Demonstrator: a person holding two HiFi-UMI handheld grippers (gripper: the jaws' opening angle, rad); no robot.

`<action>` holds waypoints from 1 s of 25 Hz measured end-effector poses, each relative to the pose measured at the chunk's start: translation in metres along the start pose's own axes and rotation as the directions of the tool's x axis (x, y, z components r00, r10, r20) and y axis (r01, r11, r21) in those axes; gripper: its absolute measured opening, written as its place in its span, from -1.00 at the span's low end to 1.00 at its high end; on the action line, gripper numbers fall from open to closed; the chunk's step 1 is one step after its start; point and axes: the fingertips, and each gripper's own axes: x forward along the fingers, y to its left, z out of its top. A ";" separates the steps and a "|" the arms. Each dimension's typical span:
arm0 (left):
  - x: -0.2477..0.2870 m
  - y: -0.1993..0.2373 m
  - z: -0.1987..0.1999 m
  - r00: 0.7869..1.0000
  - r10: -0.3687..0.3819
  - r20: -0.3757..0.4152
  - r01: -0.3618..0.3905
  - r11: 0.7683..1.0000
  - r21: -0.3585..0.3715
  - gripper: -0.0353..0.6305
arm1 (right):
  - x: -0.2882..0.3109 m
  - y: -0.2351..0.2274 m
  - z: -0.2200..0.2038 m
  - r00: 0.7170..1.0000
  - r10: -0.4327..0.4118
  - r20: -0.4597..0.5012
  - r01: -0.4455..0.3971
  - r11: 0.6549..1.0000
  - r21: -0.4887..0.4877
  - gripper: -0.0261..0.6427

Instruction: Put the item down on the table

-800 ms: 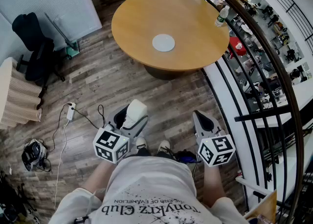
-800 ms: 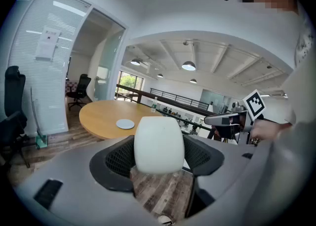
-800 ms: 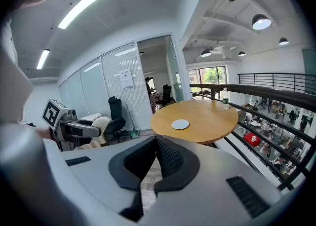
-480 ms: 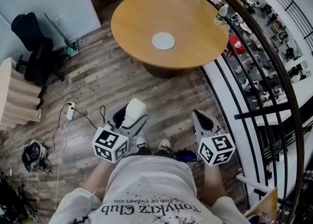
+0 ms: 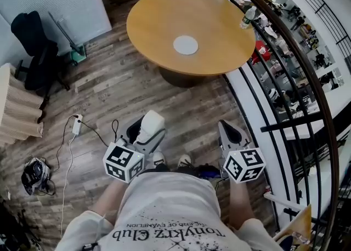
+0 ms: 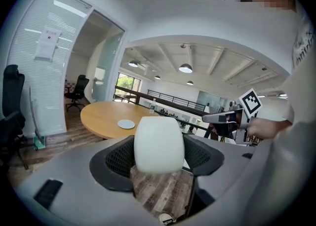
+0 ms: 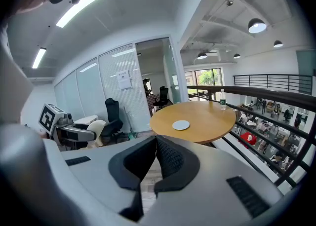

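My left gripper (image 5: 143, 132) is shut on a white cup (image 5: 152, 123), held above the wooden floor in front of the person's feet. In the left gripper view the white cup (image 6: 157, 143) fills the space between the two dark jaws of the left gripper (image 6: 159, 152). My right gripper (image 5: 228, 135) hangs at the right with nothing in it. In its own view the right gripper (image 7: 155, 157) has its jaws touching. The round wooden table (image 5: 214, 3) stands ahead, with a white coaster (image 5: 185, 45) on it.
A clear bottle (image 5: 248, 17) stands at the table's right edge. A dark railing (image 5: 296, 63) curves along the right. A black office chair (image 5: 33, 47) stands left. A white power strip (image 5: 77, 125) with cables and a black device (image 5: 34, 172) lie on the floor.
The head view has shifted slightly, with the table and coaster a bit to the right in frame. Both grippers keep their places and the cup stays gripped.
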 end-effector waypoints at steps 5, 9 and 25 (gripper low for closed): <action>-0.019 0.006 0.000 1.000 -0.011 0.007 0.011 0.999 0.031 0.07 | 0.001 0.026 -0.002 1.000 -0.002 0.000 0.002 1.000 -0.009 -0.85; -0.023 0.013 -0.002 1.000 -0.015 0.013 0.015 0.999 0.029 0.07 | 0.007 0.036 -0.012 1.000 0.001 -0.018 -0.001 1.000 -0.007 -0.85; 0.070 0.066 0.039 1.000 -0.013 -0.001 0.013 1.000 0.014 0.07 | 0.099 -0.034 0.027 1.000 0.011 -0.012 -0.011 1.000 0.019 -0.85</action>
